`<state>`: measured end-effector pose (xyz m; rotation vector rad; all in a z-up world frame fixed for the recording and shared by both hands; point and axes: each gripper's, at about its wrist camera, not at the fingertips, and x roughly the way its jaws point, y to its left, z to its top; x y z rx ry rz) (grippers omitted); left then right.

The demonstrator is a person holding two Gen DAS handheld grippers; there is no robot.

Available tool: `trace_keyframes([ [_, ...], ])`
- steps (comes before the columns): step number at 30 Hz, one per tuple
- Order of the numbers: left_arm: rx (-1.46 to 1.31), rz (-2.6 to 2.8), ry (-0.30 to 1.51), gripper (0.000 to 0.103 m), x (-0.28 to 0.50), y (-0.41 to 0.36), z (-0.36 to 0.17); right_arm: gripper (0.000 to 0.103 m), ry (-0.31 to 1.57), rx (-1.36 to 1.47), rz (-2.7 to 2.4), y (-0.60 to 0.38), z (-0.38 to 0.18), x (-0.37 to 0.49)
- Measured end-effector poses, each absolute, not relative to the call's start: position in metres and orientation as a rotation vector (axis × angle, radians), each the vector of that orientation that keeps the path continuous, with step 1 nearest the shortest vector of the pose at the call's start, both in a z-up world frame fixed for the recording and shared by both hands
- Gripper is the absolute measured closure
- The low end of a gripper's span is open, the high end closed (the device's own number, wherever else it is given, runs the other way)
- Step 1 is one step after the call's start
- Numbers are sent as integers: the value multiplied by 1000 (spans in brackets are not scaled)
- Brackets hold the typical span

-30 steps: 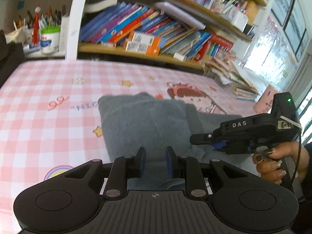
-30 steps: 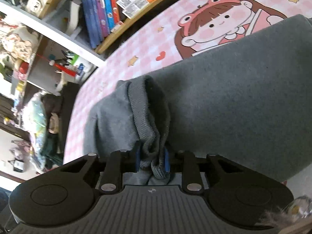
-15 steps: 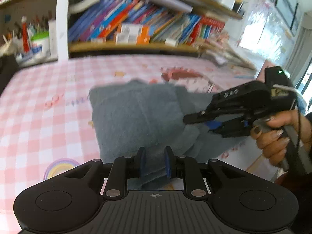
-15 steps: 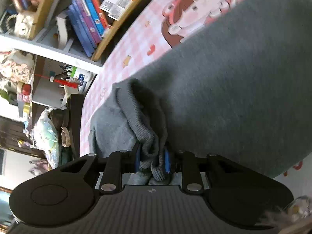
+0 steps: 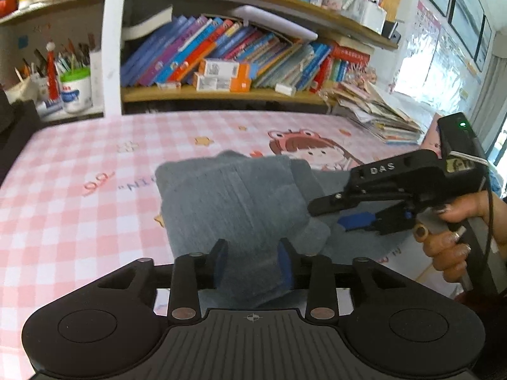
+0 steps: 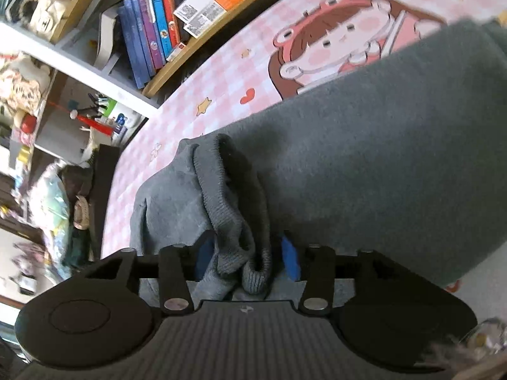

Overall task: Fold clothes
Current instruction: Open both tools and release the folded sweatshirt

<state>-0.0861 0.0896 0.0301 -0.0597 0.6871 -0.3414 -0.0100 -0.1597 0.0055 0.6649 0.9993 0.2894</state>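
A grey knit garment [image 5: 234, 199] lies folded on the pink checked tablecloth [image 5: 79, 190]. My left gripper [image 5: 252, 262] stands over its near edge with the jaws opening. Cloth lies between the fingers, and the pads no longer pinch it. In the right wrist view the garment [image 6: 380, 158] fills the middle, with a ribbed cuff [image 6: 234, 221] bunched between the fingers of my right gripper [image 6: 247, 255]. Its jaws are opening too, and a gap shows beside the blue pad [image 6: 291, 256]. The right gripper [image 5: 326, 217], held by a hand [image 5: 450, 240], hovers over the garment's right side.
A bookshelf [image 5: 221, 63] packed with books runs along the table's far edge. A pen pot [image 5: 74, 88] stands at the back left. A loose paper stack [image 5: 377, 110] sits at the back right. A cartoon girl print [image 6: 342, 41] lies beyond the garment.
Both grippers were pinched shut on grey cloth; now both sets of jaws stand wider and have let it go. The garment has settled onto the table. Neither hand has shifted much.
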Motion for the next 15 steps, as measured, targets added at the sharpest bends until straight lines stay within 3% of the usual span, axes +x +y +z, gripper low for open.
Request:
trace_keyframes([
  [1,-58,-334,677,55,-87,90,32,51,985,636,282,-159,10,-12],
  [3,-59,-315,659,37,-87,92,34,48,951,579,258,-159,19,-17],
  [5,-57,-296,647,29,-86,93,34,47,927,524,223,-160,25,-22],
  [15,-76,-249,597,19,-83,96,36,45,839,360,39,-177,41,-60],
])
